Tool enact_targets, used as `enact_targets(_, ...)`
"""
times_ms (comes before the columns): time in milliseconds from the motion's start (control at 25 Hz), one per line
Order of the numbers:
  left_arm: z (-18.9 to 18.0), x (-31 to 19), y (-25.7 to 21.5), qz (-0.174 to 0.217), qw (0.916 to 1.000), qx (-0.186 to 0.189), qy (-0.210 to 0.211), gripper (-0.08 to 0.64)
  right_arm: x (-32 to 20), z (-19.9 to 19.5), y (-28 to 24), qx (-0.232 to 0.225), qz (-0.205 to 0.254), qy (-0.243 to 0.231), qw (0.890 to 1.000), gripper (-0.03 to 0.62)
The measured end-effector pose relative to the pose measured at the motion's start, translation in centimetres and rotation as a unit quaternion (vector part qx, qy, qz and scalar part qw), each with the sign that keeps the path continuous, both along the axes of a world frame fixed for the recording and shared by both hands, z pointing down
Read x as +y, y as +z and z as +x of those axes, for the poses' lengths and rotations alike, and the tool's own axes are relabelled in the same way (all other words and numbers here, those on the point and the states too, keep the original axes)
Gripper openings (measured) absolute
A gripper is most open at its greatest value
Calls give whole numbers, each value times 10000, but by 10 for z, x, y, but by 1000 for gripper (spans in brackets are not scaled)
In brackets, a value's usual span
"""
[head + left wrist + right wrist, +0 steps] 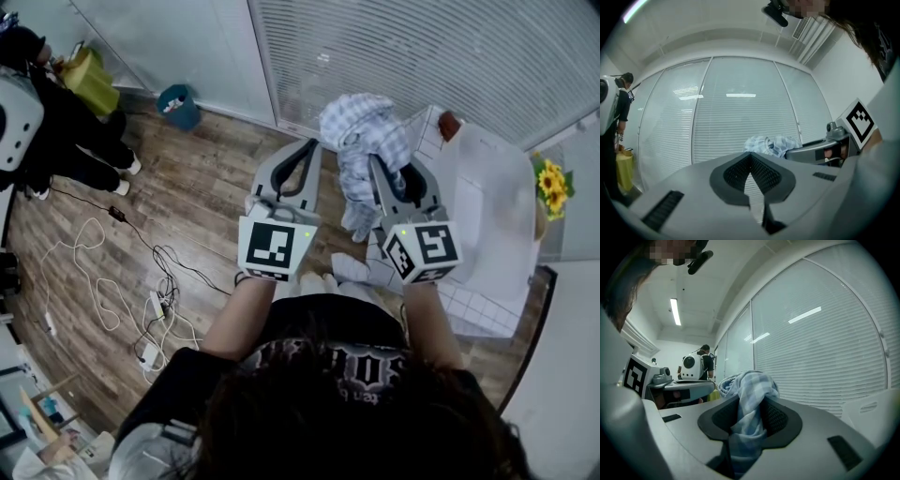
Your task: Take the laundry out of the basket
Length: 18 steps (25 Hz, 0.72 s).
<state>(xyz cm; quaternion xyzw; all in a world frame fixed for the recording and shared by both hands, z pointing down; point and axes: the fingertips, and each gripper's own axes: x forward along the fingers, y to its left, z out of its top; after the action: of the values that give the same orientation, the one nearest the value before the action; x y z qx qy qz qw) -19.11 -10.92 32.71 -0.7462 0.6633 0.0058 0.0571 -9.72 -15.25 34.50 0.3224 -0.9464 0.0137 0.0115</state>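
A blue-and-white checked cloth [361, 141] hangs bunched between the jaws of my right gripper [394, 173], which is shut on it. In the right gripper view the cloth [750, 385] bulges above the pads and trails down between them. My left gripper [310, 145] is held level beside it on the left, shut with its tips together and nothing in them. The left gripper view shows its closed jaws [751, 161], with the cloth [771, 144] and right gripper [820, 152] beyond. A white basket [497, 216] stands just right of the right gripper.
The basket sits on a white tiled surface [469, 305] with sunflowers [553, 183] at its far right. A white sock-like piece [352, 267] lies below the cloth. Cables [122, 291] trail over the wooden floor; a teal bin [178, 105] and a person [56, 122] are at the left.
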Motion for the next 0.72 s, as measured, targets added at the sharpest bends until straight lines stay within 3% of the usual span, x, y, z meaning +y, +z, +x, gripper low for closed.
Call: enact_targets(720,6,2,8,-88,9999,50,141,0,6,18,8,73,11,226,9997,141)
